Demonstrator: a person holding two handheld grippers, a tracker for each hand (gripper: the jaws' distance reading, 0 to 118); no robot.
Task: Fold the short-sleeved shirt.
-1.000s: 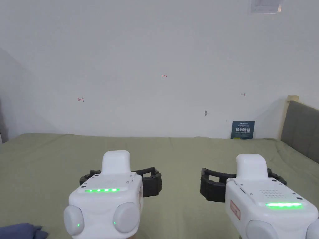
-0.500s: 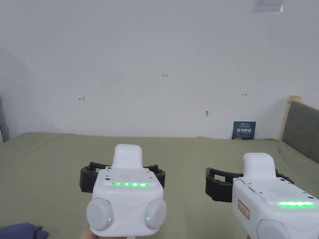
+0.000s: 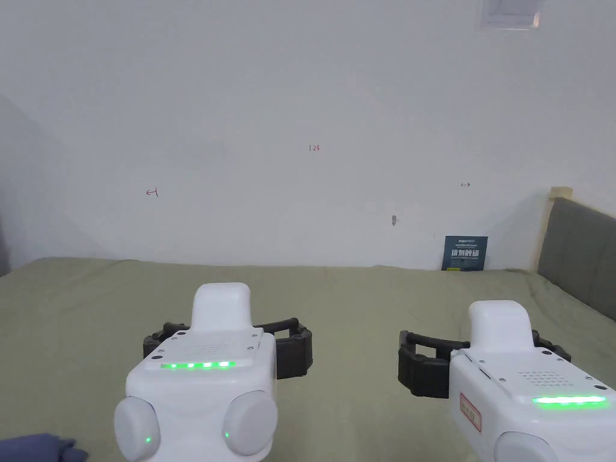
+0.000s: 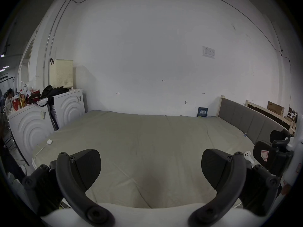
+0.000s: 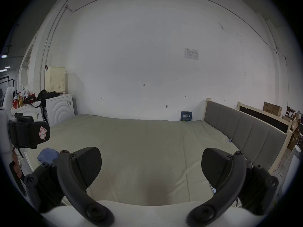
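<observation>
Left claw (image 4: 150,165): spread wide, empty.
Right claw (image 5: 151,164): likewise.
Bed (image 3: 361,295): broad bare middle.
Shirt (image 5: 47,155): apparently bunched, bed's left edge.

From head height we look level across the bed (image 3: 361,289) toward the white wall (image 3: 301,90). Each gripper view sits low between its own jaws, facing that same wall; all three share the bed and the grey headboard (image 5: 246,129).
</observation>
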